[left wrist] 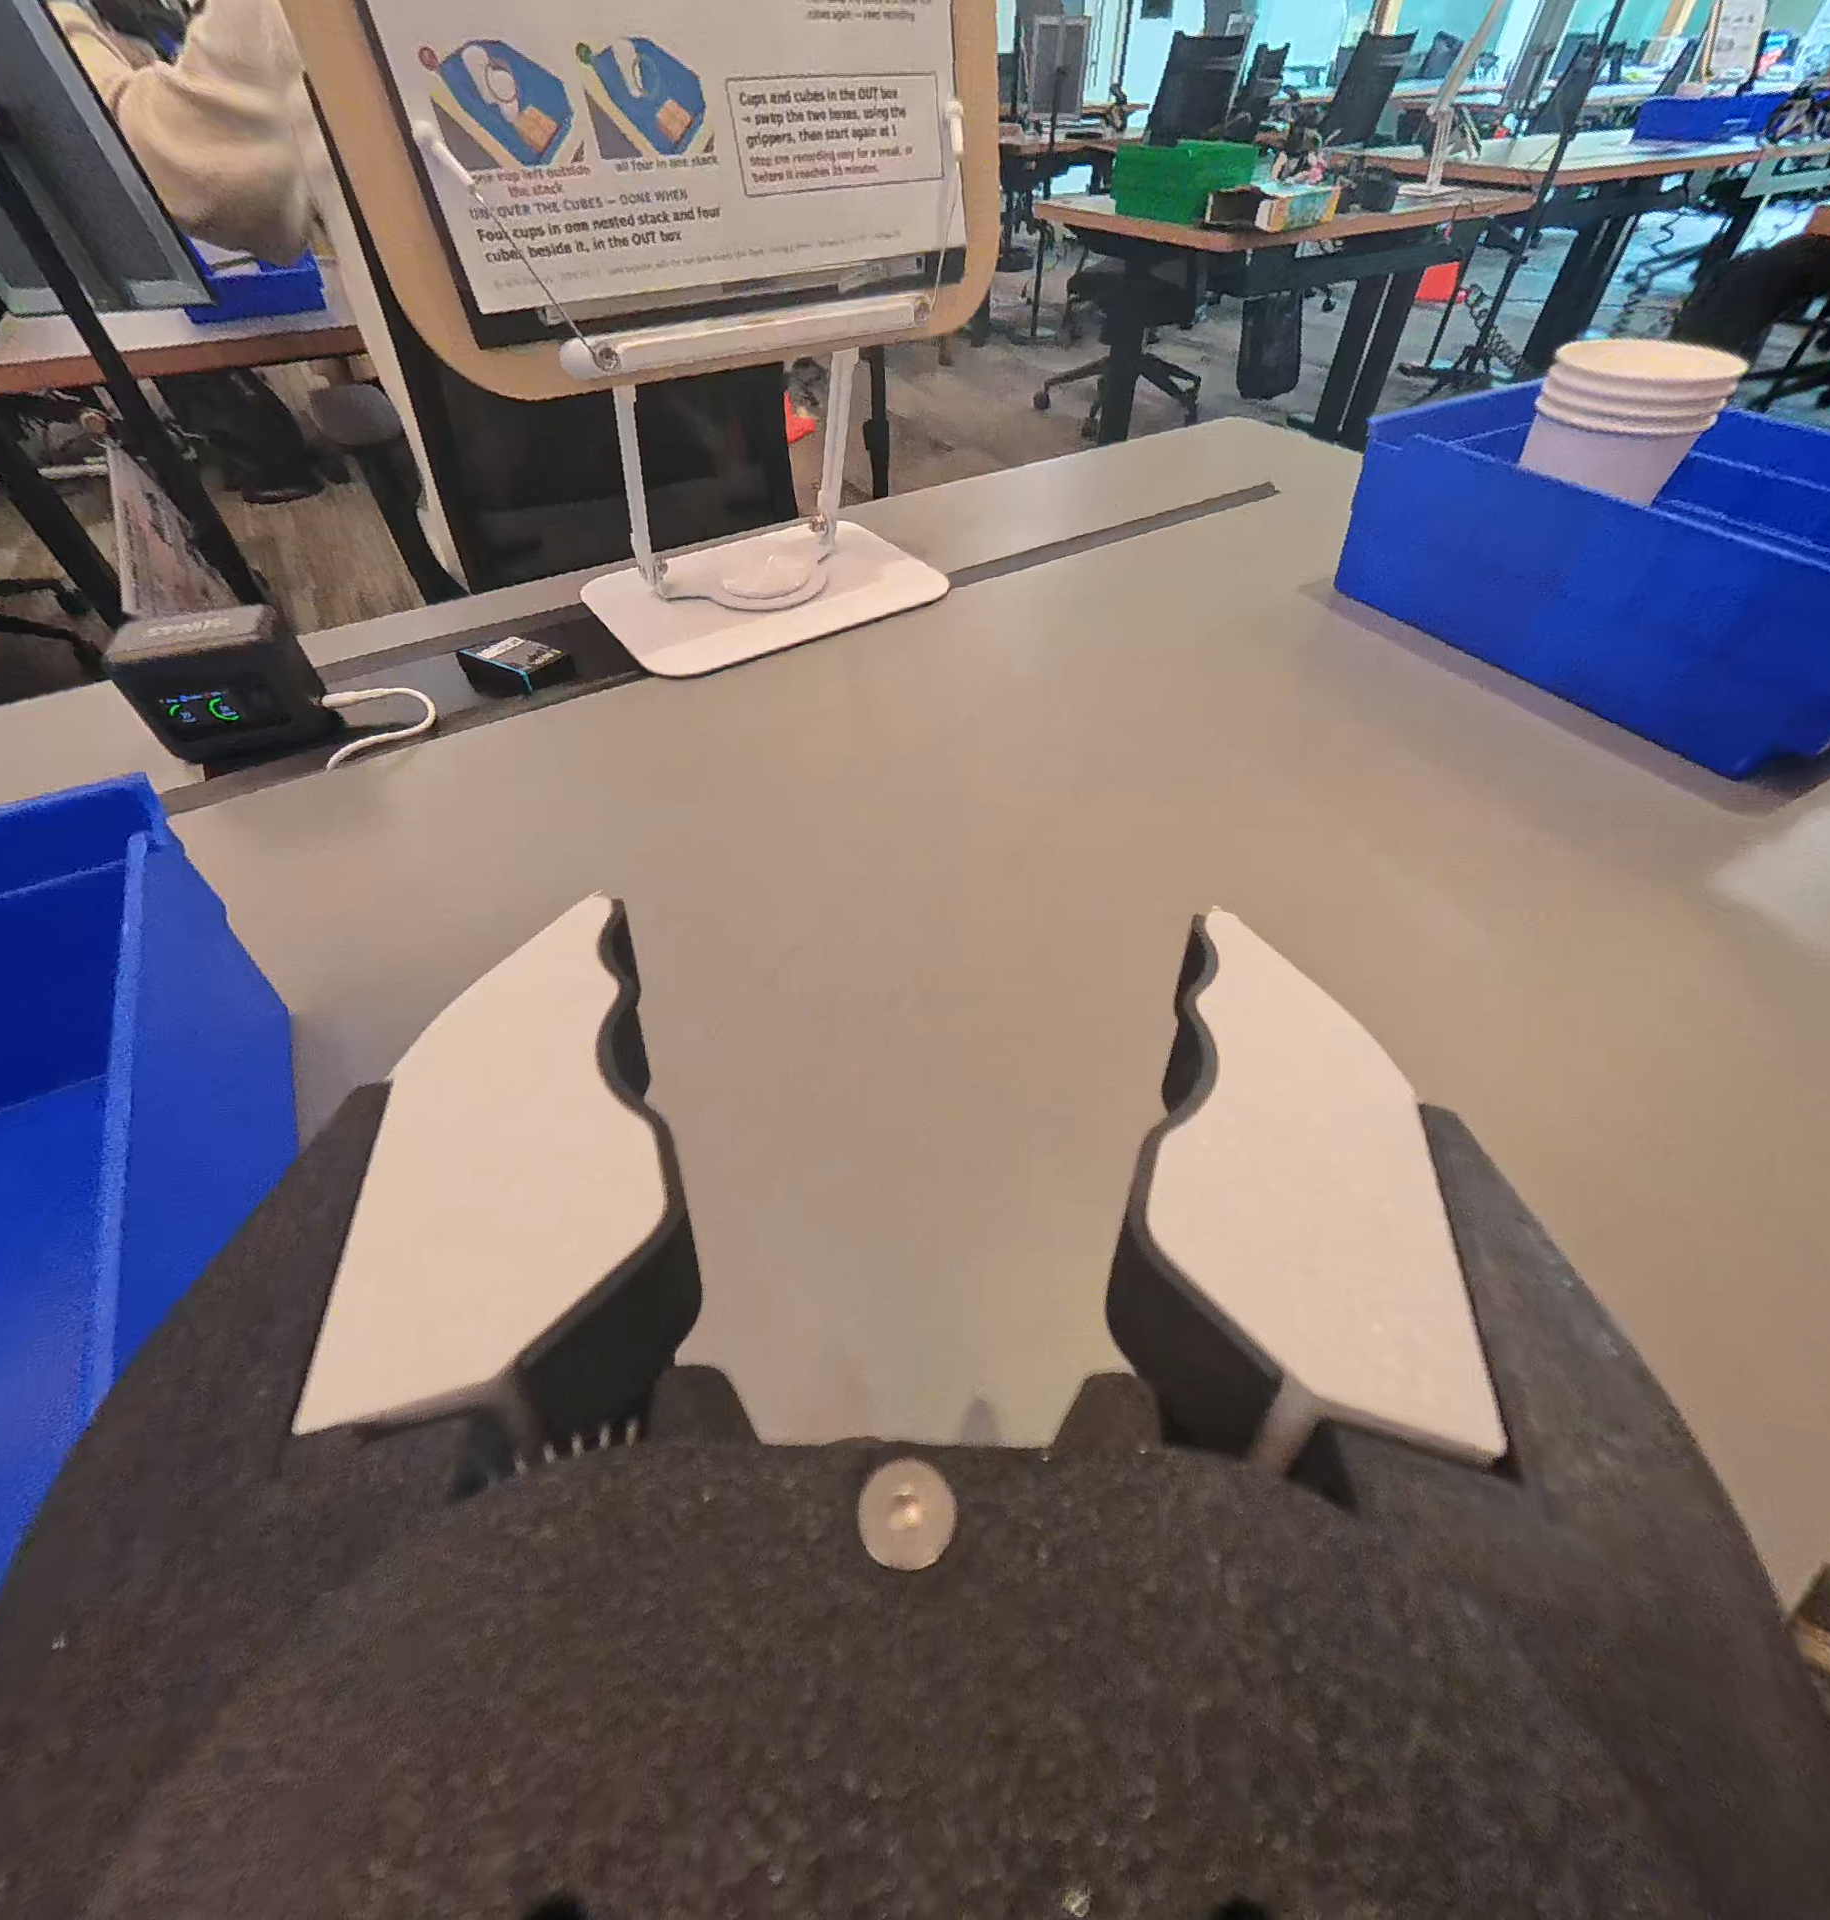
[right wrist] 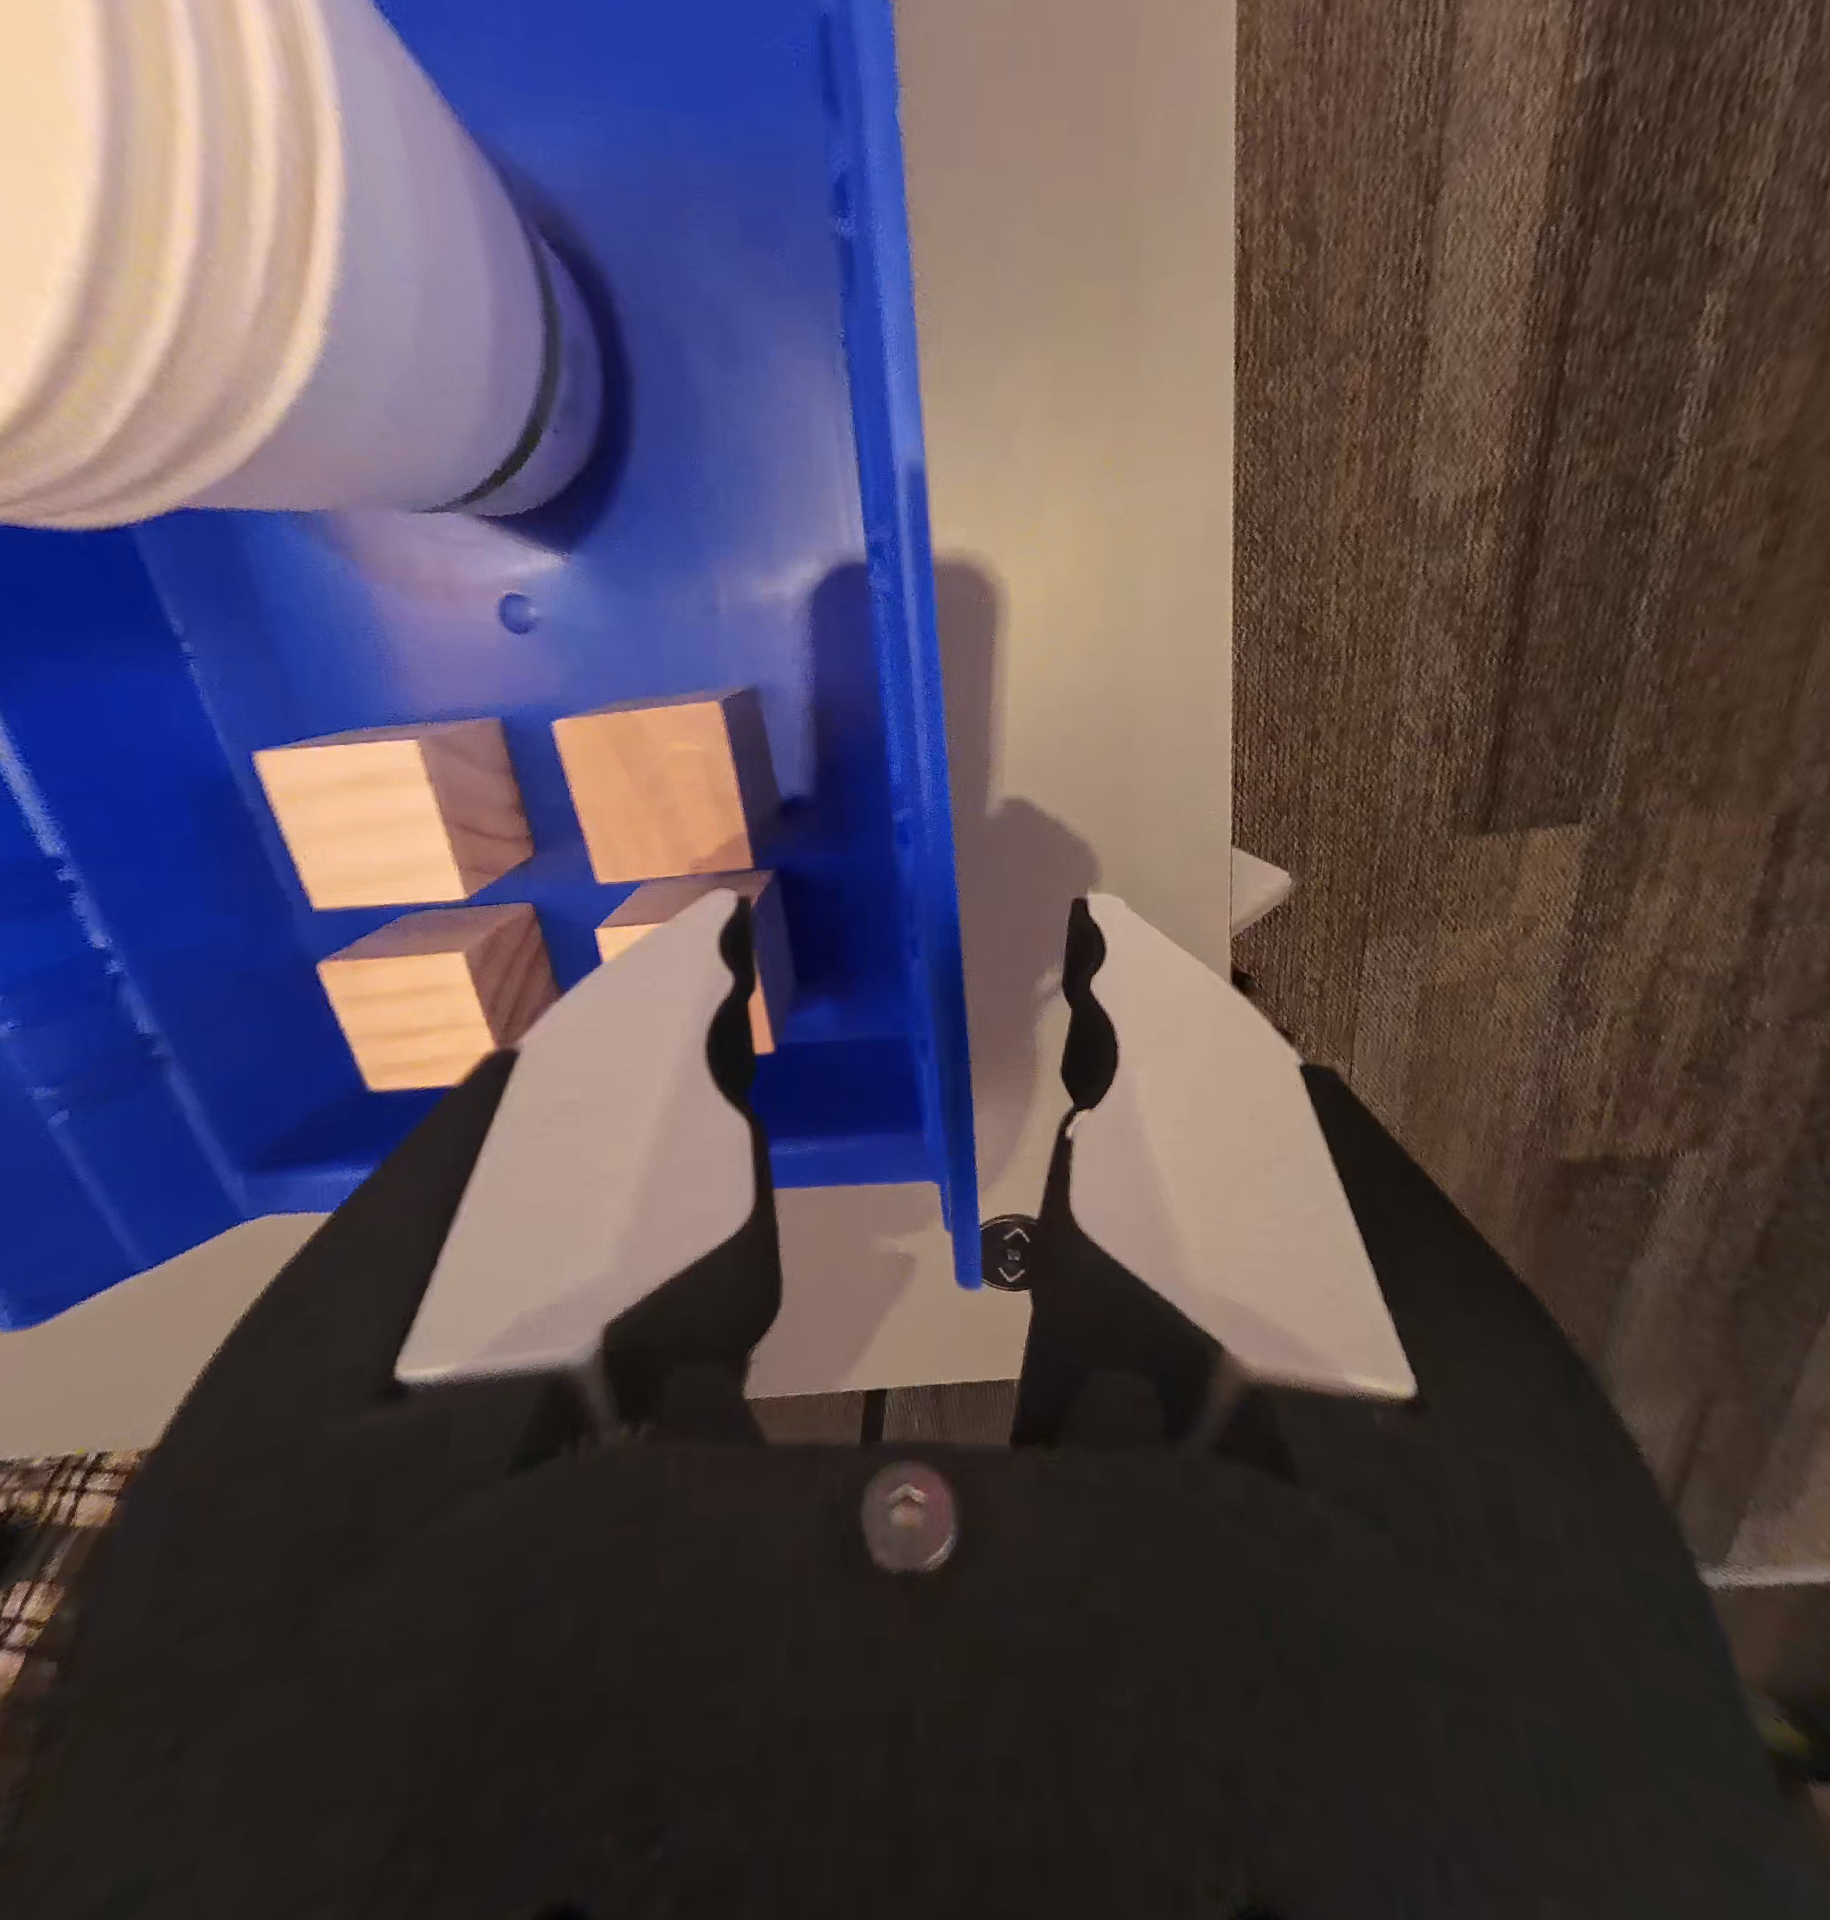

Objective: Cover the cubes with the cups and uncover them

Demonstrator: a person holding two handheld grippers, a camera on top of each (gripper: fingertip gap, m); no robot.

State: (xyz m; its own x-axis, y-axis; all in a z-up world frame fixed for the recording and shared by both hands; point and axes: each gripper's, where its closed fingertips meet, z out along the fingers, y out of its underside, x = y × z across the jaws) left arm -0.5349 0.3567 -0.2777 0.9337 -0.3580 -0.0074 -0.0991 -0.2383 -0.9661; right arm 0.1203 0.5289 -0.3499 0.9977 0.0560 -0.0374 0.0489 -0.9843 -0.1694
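A nested stack of white paper cups (left wrist: 1628,421) stands in a blue bin (left wrist: 1617,603) at the table's right. From above, the right wrist view shows the same stack (right wrist: 194,260) and several wooden cubes (right wrist: 391,810) on the bin floor (right wrist: 682,156). My right gripper (right wrist: 906,914) is open and empty above the bin's right wall (right wrist: 911,727); its left finger (right wrist: 620,1101) hides part of one cube. My left gripper (left wrist: 906,914) is open and empty over the grey table (left wrist: 942,779).
A second blue bin (left wrist: 59,1091) sits at the left. A white stand (left wrist: 765,592) holding an instruction sheet, a small black device (left wrist: 215,686) with a white cable and a black box (left wrist: 516,665) line the far edge. Carpet (right wrist: 1565,623) lies beyond the table's right edge.
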